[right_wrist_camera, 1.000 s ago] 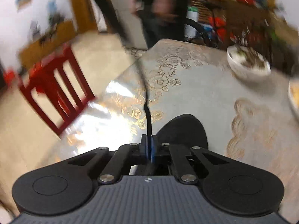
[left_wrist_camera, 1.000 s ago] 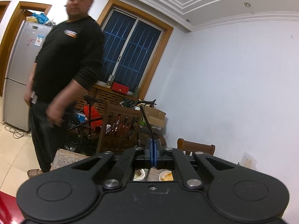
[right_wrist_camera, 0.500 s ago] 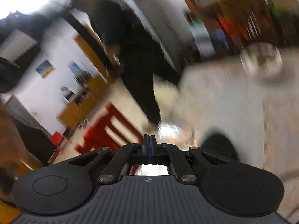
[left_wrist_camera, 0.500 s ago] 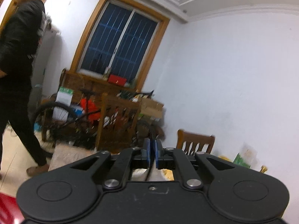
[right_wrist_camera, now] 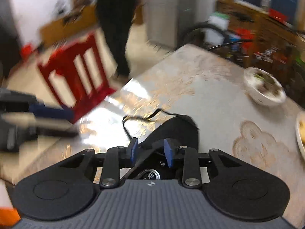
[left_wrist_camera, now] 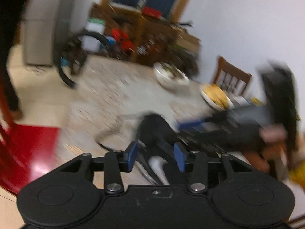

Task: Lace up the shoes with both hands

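Black shoe (right_wrist_camera: pixel 171 131) sits on the tabletop (right_wrist_camera: pixel 219 103), right ahead of and partly under our right fingers (right_wrist_camera: pixel 134 148); its toe pokes out beyond them. A loose black lace (right_wrist_camera: pixel 137 117) loops on the tabletop just past the left-hand fingertip. Our right gripper (right_wrist_camera: pixel 150 149) is spread wide, nothing between the blue pads, and the shoe opening shows through the gap.

In the left wrist view, blurry, the shoe (left_wrist_camera: pixel 154 127) is just ahead of our left fingers (left_wrist_camera: pixel 131 155), with the lace (left_wrist_camera: pixel 112 131) curling off to their left. Our left gripper (left_wrist_camera: pixel 155 157) is also wide apart and empty. The right gripper (left_wrist_camera: pixel 219 127) comes in from the right of them.

Further out: a white bowl (right_wrist_camera: pixel 265 87) ahead-right, a red chair (right_wrist_camera: pixel 76 72) off the tabletop edge to the left, and a person's dark legs (right_wrist_camera: pixel 114 19) beyond.
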Demonstrator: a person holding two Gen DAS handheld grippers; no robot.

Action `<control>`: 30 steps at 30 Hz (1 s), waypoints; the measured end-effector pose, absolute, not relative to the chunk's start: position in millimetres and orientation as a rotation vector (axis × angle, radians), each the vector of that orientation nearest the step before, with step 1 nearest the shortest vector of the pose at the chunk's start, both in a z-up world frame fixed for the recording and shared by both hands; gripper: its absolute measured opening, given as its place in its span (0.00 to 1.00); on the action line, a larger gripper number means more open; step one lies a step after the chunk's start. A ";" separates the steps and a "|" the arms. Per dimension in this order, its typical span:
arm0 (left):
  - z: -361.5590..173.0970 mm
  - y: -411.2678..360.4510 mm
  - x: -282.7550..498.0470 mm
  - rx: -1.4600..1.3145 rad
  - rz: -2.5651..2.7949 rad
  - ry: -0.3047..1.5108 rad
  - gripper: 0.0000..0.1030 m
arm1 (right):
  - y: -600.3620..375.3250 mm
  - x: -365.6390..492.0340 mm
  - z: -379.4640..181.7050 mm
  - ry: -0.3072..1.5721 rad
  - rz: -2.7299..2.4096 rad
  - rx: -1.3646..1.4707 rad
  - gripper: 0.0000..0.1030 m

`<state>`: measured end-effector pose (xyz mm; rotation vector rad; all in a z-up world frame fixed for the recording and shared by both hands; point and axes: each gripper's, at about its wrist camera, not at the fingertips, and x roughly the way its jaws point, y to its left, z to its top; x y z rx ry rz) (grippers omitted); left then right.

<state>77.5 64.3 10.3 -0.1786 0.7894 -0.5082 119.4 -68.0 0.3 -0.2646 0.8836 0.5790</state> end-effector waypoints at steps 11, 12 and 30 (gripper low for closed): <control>-15.2 21.6 60.8 -0.150 -0.593 0.793 0.51 | -25.4 126.9 -40.5 0.871 0.728 -0.820 0.12; -16.1 17.3 61.4 -0.128 -0.578 0.792 0.51 | -25.4 126.7 -39.6 0.865 0.728 -0.802 0.02; -63.3 -17.7 86.9 0.123 -0.474 1.003 0.81 | -165.3 168.2 -95.6 1.012 0.849 1.028 0.04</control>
